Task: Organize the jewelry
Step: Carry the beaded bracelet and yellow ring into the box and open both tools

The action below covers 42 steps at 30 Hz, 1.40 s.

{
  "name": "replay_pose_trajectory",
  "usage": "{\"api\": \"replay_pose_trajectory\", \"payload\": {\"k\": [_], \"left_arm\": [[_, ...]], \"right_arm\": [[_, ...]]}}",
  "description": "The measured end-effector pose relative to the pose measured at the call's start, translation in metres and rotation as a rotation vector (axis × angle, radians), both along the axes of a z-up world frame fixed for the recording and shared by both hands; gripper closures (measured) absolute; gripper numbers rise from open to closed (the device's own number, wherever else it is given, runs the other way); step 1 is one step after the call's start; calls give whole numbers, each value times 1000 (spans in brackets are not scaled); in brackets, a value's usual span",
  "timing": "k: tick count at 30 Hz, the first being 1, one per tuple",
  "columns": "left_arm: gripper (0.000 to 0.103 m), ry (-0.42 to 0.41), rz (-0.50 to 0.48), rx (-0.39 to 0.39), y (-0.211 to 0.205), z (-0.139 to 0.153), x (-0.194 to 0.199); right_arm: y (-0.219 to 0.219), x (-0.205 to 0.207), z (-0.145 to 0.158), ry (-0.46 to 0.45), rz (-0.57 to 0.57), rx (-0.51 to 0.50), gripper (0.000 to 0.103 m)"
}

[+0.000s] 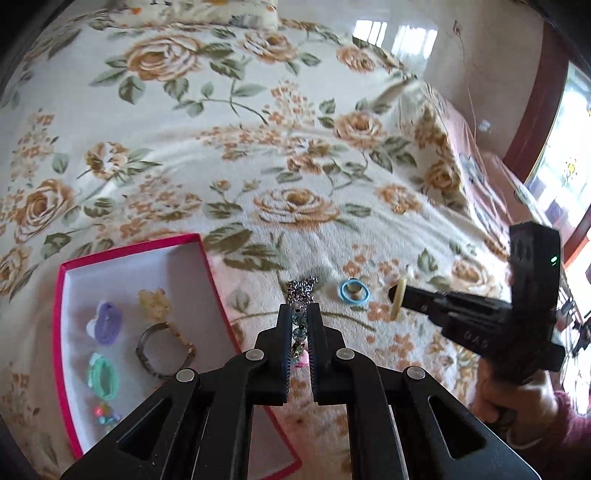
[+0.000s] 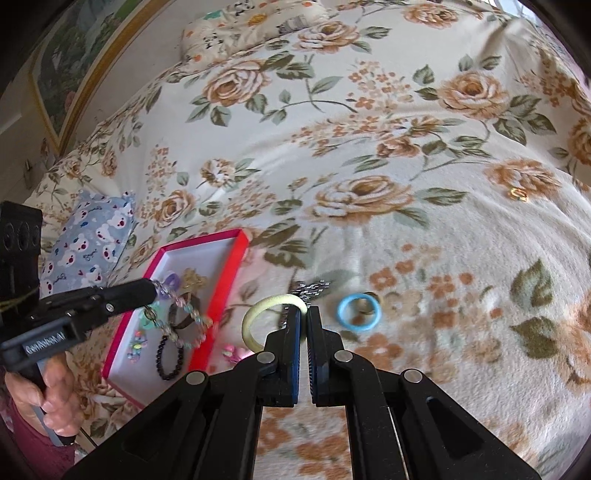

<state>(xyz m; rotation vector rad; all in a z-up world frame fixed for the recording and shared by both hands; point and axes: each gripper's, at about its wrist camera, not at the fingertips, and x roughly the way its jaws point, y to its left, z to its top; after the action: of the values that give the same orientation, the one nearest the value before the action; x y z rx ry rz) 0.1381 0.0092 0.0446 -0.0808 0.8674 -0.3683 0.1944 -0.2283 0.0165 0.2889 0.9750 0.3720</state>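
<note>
Left tongs (image 1: 300, 314) clench a pastel beaded bracelet (image 2: 184, 314); right tongs (image 2: 303, 314) clench a pale yellow ring (image 2: 255, 314). Dangling beads could snag the red box's rim (image 2: 207, 240).

The box (image 2: 207, 254) lies on the bed (image 2: 461, 258), to the left. In the box lie small rings (image 1: 105, 321) and a bracelet (image 1: 164, 349). To the right of the box, on the bed, lies a chain (image 2: 314, 288). Right of the chain lies a ring (image 2: 357, 310), with a smaller ring (image 2: 364, 303) inside it. Far off to the right lies one more tiny ring (image 2: 519, 194), well apart from the rest. A pillow (image 2: 251, 26) lies at the far end of the bed. A small cushion (image 2: 88, 236) sits left of the box, behind it.
</note>
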Motion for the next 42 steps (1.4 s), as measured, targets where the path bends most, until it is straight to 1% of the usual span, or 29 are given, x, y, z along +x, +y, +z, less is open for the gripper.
{"api": "replay_pose_trajectory", "payload": {"k": [6, 12, 17, 22, 32, 42], "left_arm": [[97, -15, 56, -19, 27, 9, -24], [97, -18, 144, -45, 61, 14, -45], [97, -4, 208, -65, 84, 10, -62], [97, 18, 246, -73, 100, 5, -72], [97, 71, 294, -105, 118, -14, -75], [96, 115, 347, -102, 137, -35, -71]], "right_arm": [[25, -5, 5, -5, 53, 5, 100], [56, -9, 7, -4, 120, 8, 100], [88, -14, 2, 11, 187, 12, 100], [112, -20, -4, 26, 241, 13, 100], [150, -28, -16, 58, 332, -13, 100], [178, -27, -40, 108, 401, -113, 100]]}}
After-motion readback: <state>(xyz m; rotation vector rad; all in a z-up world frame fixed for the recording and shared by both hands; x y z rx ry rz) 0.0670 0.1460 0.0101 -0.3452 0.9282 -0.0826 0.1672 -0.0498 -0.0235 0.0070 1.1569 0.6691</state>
